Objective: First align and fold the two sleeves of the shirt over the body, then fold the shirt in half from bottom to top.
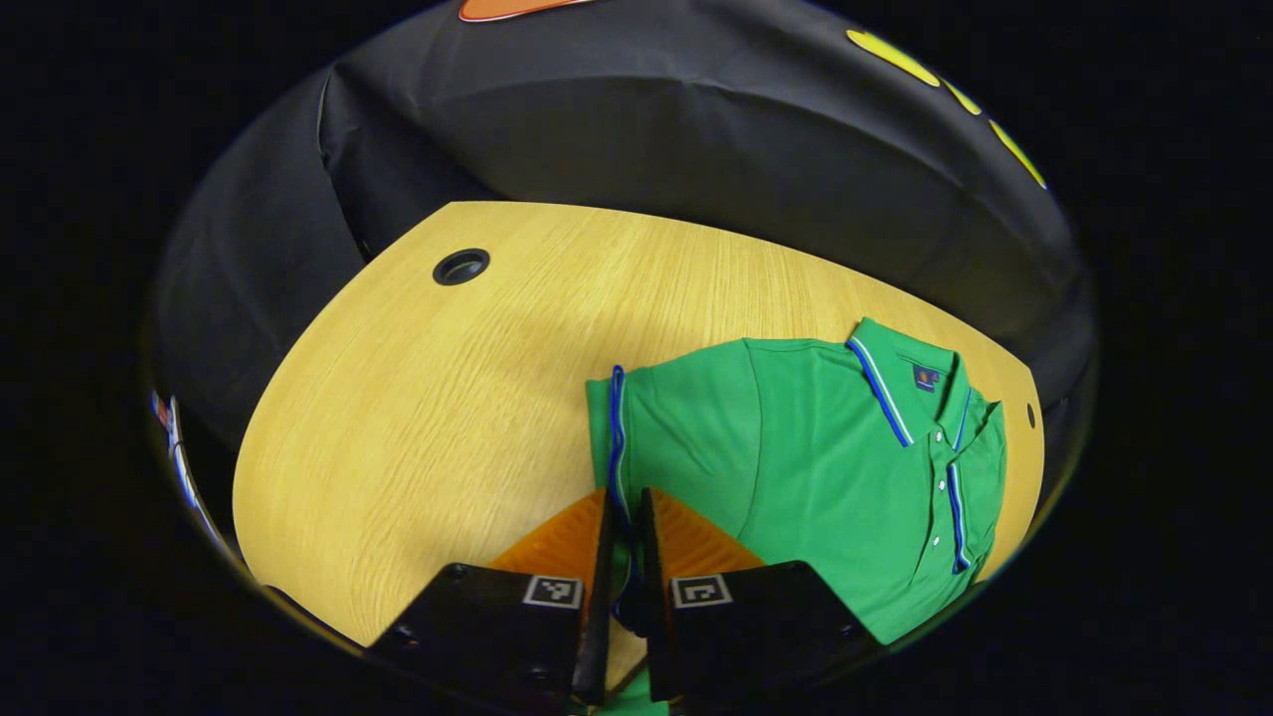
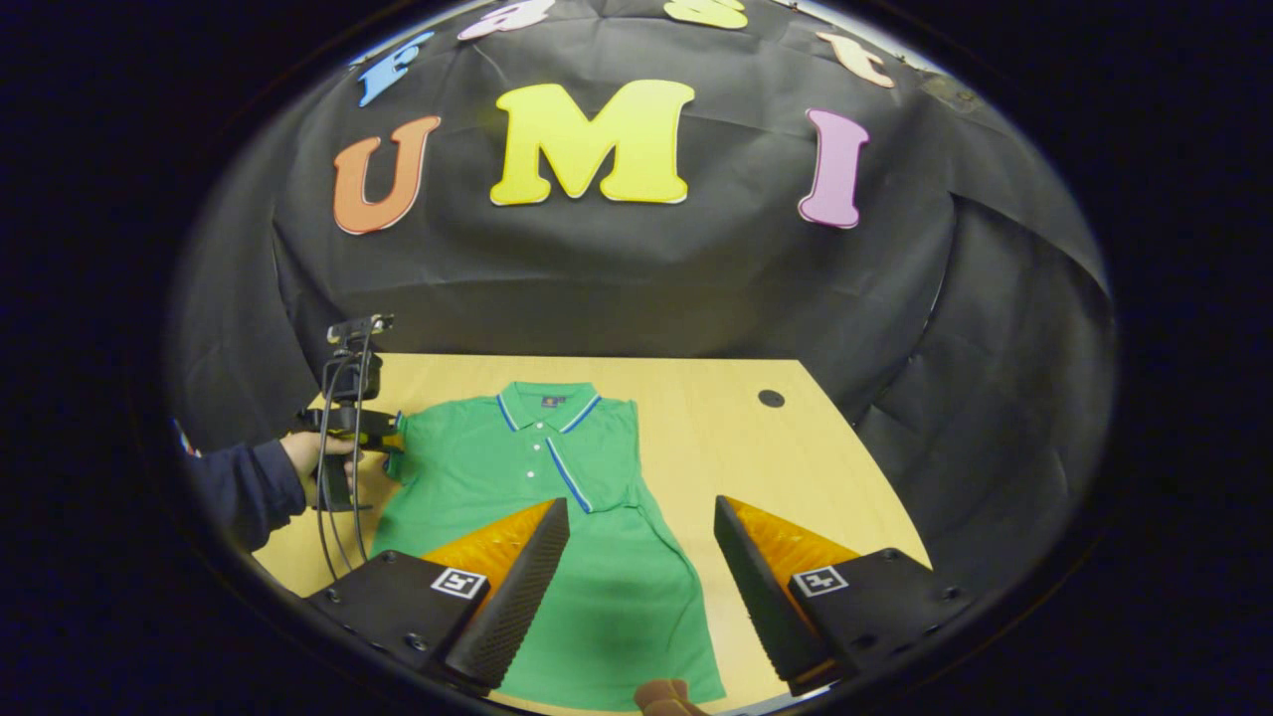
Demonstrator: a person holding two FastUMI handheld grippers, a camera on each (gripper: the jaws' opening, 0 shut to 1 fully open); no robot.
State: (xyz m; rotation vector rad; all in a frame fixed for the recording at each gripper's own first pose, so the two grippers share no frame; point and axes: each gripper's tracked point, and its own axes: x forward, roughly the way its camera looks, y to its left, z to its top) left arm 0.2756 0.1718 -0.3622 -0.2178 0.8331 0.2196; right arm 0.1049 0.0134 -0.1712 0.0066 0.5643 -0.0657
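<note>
Wooden table (image 2: 816,467) under black cloth walls, green shirt (image 2: 597,557) flat ahead of both tongs. Left gripper (image 1: 625,517) nearly closed, pinching the blue-trimmed sleeve edge (image 1: 617,438). Right gripper (image 2: 641,557) wide apart above the body, holding nothing. Probably first sleeve fold; next, carrying that sleeve inward over the body.

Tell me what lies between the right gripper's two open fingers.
In the right gripper view, the right gripper hangs open above the green shirt; its lower body and bare wooden table lie between the fingers.
</note>
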